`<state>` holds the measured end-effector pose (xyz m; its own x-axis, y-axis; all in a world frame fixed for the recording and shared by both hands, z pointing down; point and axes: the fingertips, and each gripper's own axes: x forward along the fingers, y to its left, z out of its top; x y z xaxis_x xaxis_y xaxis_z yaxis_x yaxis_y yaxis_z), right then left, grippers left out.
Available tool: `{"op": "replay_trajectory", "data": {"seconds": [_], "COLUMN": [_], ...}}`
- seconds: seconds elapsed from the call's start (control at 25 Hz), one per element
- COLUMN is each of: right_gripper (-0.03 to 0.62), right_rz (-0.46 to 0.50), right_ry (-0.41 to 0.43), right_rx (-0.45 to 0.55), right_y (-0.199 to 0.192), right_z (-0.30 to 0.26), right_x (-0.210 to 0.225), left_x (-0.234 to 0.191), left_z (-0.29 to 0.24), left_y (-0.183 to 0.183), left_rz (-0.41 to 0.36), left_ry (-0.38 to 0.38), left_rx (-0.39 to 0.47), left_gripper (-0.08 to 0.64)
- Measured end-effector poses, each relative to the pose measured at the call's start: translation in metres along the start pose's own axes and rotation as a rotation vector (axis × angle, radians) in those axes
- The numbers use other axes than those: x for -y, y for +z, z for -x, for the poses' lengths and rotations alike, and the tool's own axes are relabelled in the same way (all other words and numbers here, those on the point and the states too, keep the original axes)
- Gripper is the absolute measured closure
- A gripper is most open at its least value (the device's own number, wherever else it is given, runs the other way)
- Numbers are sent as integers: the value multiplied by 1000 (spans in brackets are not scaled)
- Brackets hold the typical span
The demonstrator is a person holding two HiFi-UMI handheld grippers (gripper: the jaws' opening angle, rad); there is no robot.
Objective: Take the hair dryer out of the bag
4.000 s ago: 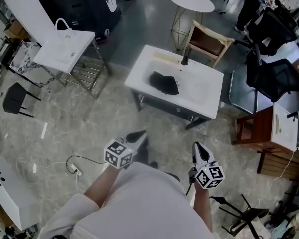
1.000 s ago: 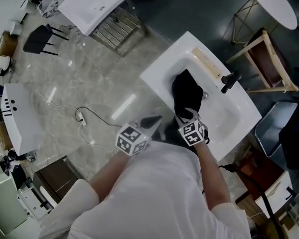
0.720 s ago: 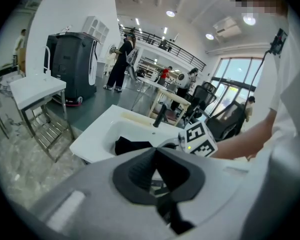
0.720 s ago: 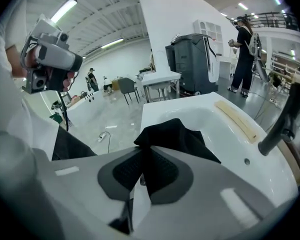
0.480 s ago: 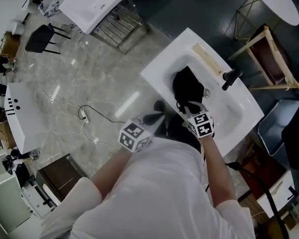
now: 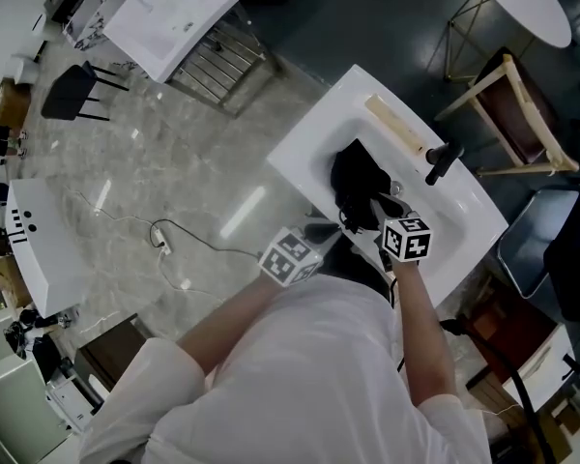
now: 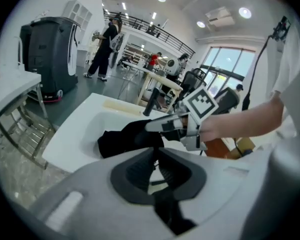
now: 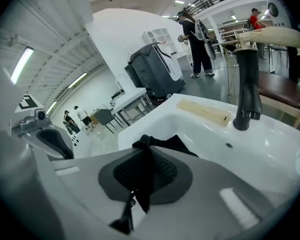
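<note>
A black bag [image 6: 356, 180] lies in the basin of a white sink [image 6: 309, 138]. No hair dryer shows; the bag's inside is hidden. My right gripper [image 6: 387, 204] sits at the bag's near edge, shut on a fold of its black fabric [image 8: 146, 143], which runs between the pads [image 8: 162, 171]. My left gripper [image 6: 321, 230] hovers at the sink's front rim, just left of the bag [image 7: 121, 136]. Its jaws are opening: a narrow gap shows at the left gripper [image 7: 156, 155], with nothing in it. The right gripper [image 7: 162, 126] lies ahead of it.
A black faucet [image 6: 437, 162] and a pale wooden bar [image 6: 396, 129] stand at the sink's back rim. A wooden chair [image 6: 522, 124] and a round white table [image 6: 522, 3] are behind. Another white sink [image 6: 174, 8] is at the far left. A cable [image 6: 164, 235] lies on the floor.
The right gripper slid rightward along the bag's near edge and rolled, its jaws closed on the fabric. The left gripper moved right and down toward the sink's front rim.
</note>
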<state>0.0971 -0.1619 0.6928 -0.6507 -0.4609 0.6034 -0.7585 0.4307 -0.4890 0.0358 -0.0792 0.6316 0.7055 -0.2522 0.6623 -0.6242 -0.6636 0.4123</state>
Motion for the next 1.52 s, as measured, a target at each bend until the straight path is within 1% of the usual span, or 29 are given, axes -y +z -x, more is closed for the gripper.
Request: {"op": "replay_trajectory", "data": {"seconds": [0.12, 0.2, 0.28, 0.36, 0.4, 0.56, 0.64, 0.68, 0.76, 0.88, 0.96, 1.0, 1.04, 1.08, 1.16, 1.2, 1.36, 1.44, 1.52], "right_gripper": [577, 577, 577, 577, 577, 577, 577, 577, 577, 577, 577, 577, 577, 577, 577, 577, 577, 577, 577], "right_rz": [-15, -34, -64, -98, -109, -109, -112, -115, -118, -113, -114, -117, -121, -128, -147, -157, -194, -207, -223], "right_ry": [-25, -54, -82, -96, -102, -115, -109, -103, -87, -62, -53, -52, -52, -55, -64, -69, -92, -100, -106], "right_rx": [1, 9, 28, 47, 52, 45, 42, 41, 39, 36, 32, 30, 30, 31, 35, 38, 33, 30, 27], "right_y": [9, 13, 18, 21, 23, 28, 31, 32, 35, 40, 40, 40, 39, 39, 38, 38, 35, 33, 30], "right_z": [-1, -1, -1, 0, -1, -3, -3, -3, -2, -2, -2, -2, -1, -1, -1, -1, 1, 2, 4], "right_x": [4, 8, 13, 17, 18, 20, 20, 19, 16, 12, 11, 11, 12, 13, 16, 18, 27, 32, 37], "left_x": [-14, -27, -41, -49, -50, -40, -40, -42, -50, -70, -83, -87, -89, -90, -89, -90, -95, -96, -96], "left_z": [-32, -51, -70, -87, -95, -124, -136, -141, -147, -152, -154, -156, -159, -162, -169, -172, -181, -185, -189], "left_y": [1, 0, -4, -5, -5, -6, -7, -7, -5, 2, 3, -1, -6, -13, -25, -30, -41, -42, -43], "left_rz": [-22, -17, -16, -40, -59, -155, -184, -183, -169, -152, -154, -150, -136, -113, -68, -58, -35, -12, -11], "left_ry": [-11, 5, 34, 52, 49, -29, -51, -51, -25, 56, 114, 125, 121, 106, 79, 77, 106, 112, 118], "left_rx": [-52, -83, -121, -151, -159, -189, -206, -211, -214, -228, -263, -291, -326, -364, -434, -461, -527, -543, -555], "left_gripper": [520, 498, 460, 442, 437, 448, 462, 481, 515, 515, 506, 492, 448, 397, 338, 318, 316, 314, 306]}}
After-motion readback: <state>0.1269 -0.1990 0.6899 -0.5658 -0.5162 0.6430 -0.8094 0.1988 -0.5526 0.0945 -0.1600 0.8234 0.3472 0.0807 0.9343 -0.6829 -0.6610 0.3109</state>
